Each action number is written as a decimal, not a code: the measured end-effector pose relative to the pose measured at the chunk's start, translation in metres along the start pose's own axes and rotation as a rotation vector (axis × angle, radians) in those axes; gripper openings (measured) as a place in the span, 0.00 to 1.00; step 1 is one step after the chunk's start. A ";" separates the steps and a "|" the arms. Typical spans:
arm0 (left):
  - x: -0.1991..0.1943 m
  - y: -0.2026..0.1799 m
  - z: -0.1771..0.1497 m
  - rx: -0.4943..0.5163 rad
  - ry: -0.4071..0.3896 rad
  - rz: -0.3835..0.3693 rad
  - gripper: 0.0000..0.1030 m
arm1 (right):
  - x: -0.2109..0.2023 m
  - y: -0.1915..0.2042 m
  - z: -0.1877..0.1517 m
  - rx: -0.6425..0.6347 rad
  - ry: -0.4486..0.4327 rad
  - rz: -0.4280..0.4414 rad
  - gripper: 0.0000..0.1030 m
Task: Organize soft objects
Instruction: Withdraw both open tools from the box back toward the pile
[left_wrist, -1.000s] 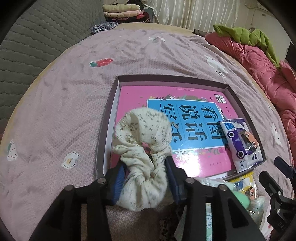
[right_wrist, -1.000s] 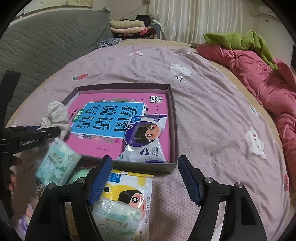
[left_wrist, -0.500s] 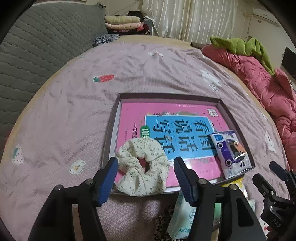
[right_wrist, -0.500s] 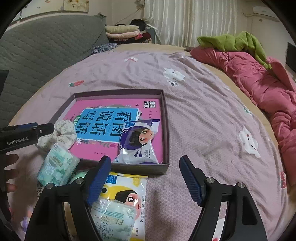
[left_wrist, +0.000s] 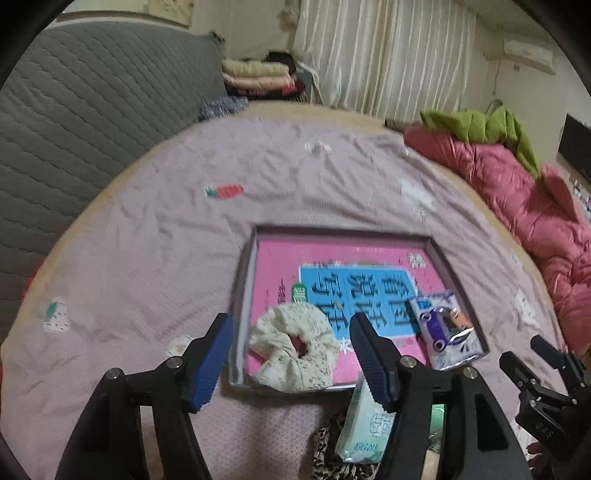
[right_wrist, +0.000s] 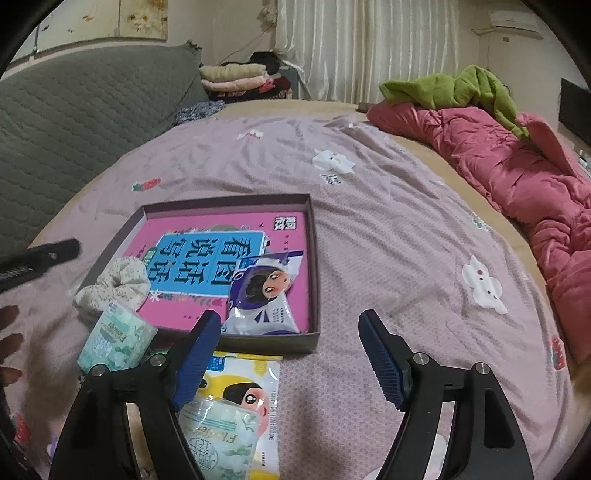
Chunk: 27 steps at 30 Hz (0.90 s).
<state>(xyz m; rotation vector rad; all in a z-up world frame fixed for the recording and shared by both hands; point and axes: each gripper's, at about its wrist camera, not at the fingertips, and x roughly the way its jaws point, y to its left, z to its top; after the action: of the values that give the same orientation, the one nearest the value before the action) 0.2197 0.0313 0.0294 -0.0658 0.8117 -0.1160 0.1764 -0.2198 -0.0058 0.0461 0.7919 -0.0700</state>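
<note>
Inside the shallow box (left_wrist: 243, 295), at its near left corner, lies the cream scrunchie (left_wrist: 293, 347), partly on the pink book (right_wrist: 229, 254). Above it the left gripper (left_wrist: 291, 363) has just been opening, nothing between its jaws. Right of the box's near edge, the right gripper (right_wrist: 290, 356) gapes wide, holding nothing.
</note>
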 end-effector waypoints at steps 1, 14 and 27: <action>-0.005 0.002 0.001 -0.004 -0.012 0.000 0.65 | -0.002 -0.002 0.000 0.008 -0.006 0.005 0.76; -0.049 0.001 -0.013 0.008 -0.055 -0.013 0.67 | -0.029 -0.009 -0.006 0.035 -0.051 -0.003 0.76; -0.063 -0.011 -0.057 0.030 0.014 -0.045 0.67 | -0.059 0.009 -0.011 -0.009 -0.059 -0.027 0.76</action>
<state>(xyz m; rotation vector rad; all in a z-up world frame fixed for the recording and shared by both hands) 0.1346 0.0281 0.0366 -0.0548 0.8229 -0.1712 0.1280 -0.2078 0.0282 0.0250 0.7338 -0.0926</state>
